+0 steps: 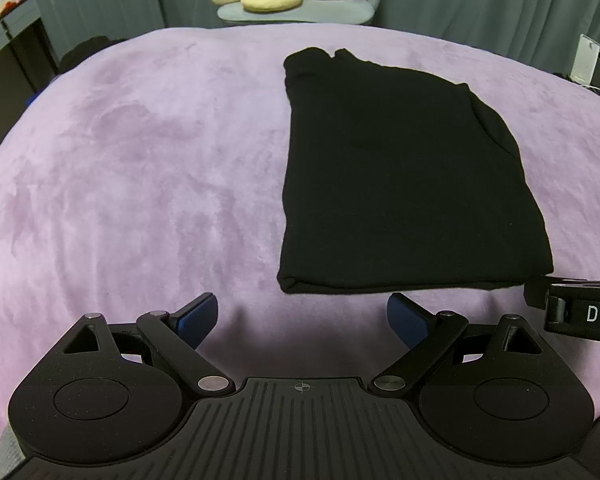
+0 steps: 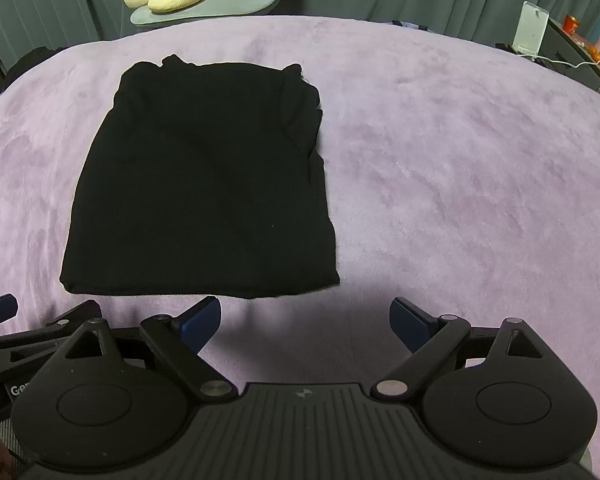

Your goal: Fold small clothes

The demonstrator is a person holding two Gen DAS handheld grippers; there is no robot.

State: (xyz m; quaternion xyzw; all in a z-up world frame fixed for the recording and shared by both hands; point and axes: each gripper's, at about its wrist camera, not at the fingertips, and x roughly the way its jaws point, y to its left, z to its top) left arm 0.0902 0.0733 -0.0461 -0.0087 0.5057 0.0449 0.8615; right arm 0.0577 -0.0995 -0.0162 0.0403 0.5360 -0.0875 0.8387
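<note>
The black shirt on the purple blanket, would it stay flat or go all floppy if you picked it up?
The black shirt would probably droop and unfold, since it is soft layered cloth. It looks light. On the fuzzy purple blanket it would likely bunch up rather than slide.

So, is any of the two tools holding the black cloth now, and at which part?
Nothing is held. The left tool and right tool are open, short of the folded black garment.
</note>
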